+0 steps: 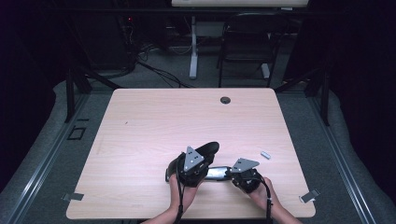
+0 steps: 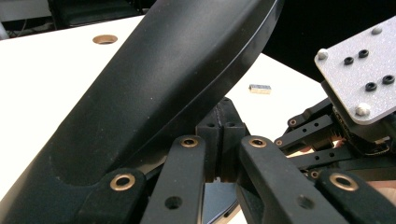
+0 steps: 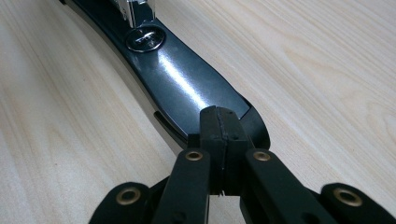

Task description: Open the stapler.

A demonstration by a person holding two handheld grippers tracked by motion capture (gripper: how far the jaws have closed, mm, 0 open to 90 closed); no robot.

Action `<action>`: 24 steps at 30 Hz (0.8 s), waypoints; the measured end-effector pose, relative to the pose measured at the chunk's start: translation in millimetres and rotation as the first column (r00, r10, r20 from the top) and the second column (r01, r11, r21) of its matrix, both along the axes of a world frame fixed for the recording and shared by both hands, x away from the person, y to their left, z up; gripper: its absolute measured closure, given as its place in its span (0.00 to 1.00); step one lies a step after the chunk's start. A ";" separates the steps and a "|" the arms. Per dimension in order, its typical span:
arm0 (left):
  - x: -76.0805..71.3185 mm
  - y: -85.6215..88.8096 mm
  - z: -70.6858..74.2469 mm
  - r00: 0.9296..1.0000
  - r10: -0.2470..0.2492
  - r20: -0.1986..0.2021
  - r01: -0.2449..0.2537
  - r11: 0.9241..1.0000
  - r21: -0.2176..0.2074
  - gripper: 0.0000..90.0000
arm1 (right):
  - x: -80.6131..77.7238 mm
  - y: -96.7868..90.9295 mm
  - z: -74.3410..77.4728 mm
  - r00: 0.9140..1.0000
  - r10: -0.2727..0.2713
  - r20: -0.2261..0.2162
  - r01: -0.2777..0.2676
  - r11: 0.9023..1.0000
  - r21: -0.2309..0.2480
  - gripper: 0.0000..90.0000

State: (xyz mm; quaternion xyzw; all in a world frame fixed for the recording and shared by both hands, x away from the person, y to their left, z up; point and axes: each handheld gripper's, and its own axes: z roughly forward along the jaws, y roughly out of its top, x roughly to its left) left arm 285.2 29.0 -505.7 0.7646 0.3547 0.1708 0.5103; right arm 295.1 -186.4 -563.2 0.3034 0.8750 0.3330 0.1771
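Two claws work an opened black stapler at the desk's near edge.

Nearest, the right claw (image 3: 223, 122) has its jaws closed, tips pressed on the stapler base (image 3: 182, 88) lying flat on the desk (image 1: 149, 121); the left claw (image 2: 221, 135), jaws closed together, sits under the raised stapler arm (image 2: 154, 88); farther right lies a staple strip (image 1: 265, 155).

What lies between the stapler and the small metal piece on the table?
Bare table in the high view, between stapler and small metal piece.
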 end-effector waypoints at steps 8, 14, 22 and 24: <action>0.6 4.2 3.4 1.000 -0.003 0.002 0.003 1.000 -0.003 1.00 | -0.5 0.7 0.1 1.000 -0.003 0.003 0.003 1.000 -0.004 1.00; 0.4 7.2 5.9 1.000 -0.003 0.002 0.003 1.000 0.000 1.00 | -0.4 0.5 0.1 1.000 0.002 0.002 -0.002 1.000 -0.004 1.00; -0.4 12.4 10.1 1.000 0.011 0.008 -0.011 1.000 -0.005 1.00 | -0.6 0.2 0.3 1.000 0.006 -0.002 -0.006 1.000 -0.007 1.00; -0.4 14.2 9.8 1.000 0.018 0.000 -0.018 1.000 -0.012 1.00 | -0.2 -0.5 0.1 1.000 0.007 -0.006 -0.007 1.000 0.000 1.00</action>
